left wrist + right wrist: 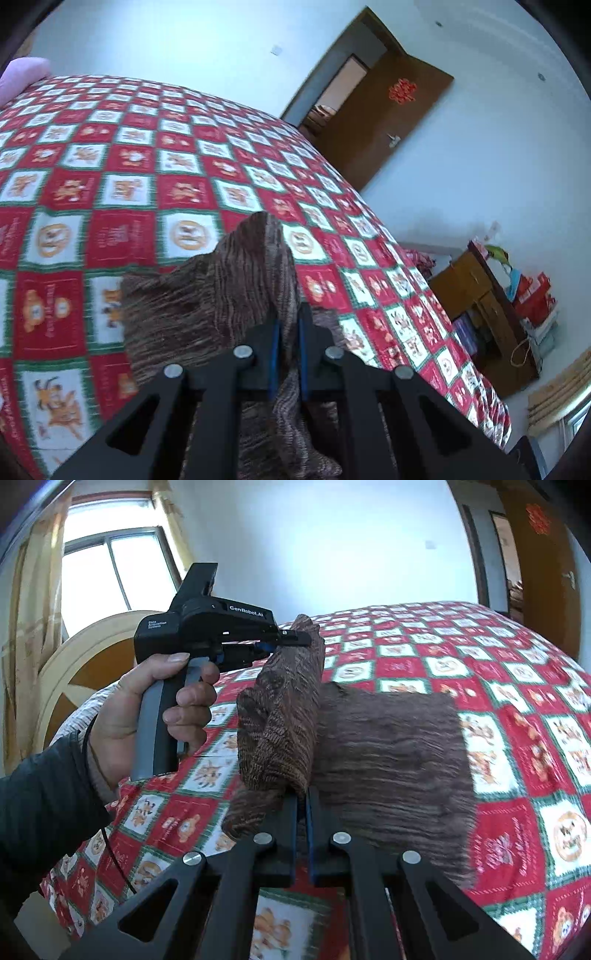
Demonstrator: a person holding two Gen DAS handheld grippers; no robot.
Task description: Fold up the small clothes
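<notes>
Brown ribbed knit garment (391, 746) half on the bed, half raised. Far portion flat on the red, white and green patchwork quilt (517, 686); near edge lifted at two points.

Left tongs (290, 325): clamped on a bunched fold of the knit, blue pads close together with fabric between. In the right wrist view, same left tongs (295, 640) held high in the left hand (147, 709), a thick fold hanging below.

Right tongs (303, 805): closed on the lower edge of that hanging fold, pads nearly together with cloth pinched between.

Risks, judged from this state:
- Grip on the left is on a bunch, not a single edge; likely uneven fold or layers slipping apart under tension.
- Loose, stretchy knit; pulling the two tongs apart probably distorts the edge, no clean crease.
- Flat portion unweighted; may drag across the quilt and wrinkle when the raised edge travels.
- Soft bed gives no firm surface to press a crease.

Writing: "GenRobot.AI" on the left gripper body (207, 624), in white; smaller label beside it, unreadable. Red paper ornament (402, 90) on the brown door (399, 122), character unclear. Quilt squares carry script, too blurred to read.
</notes>
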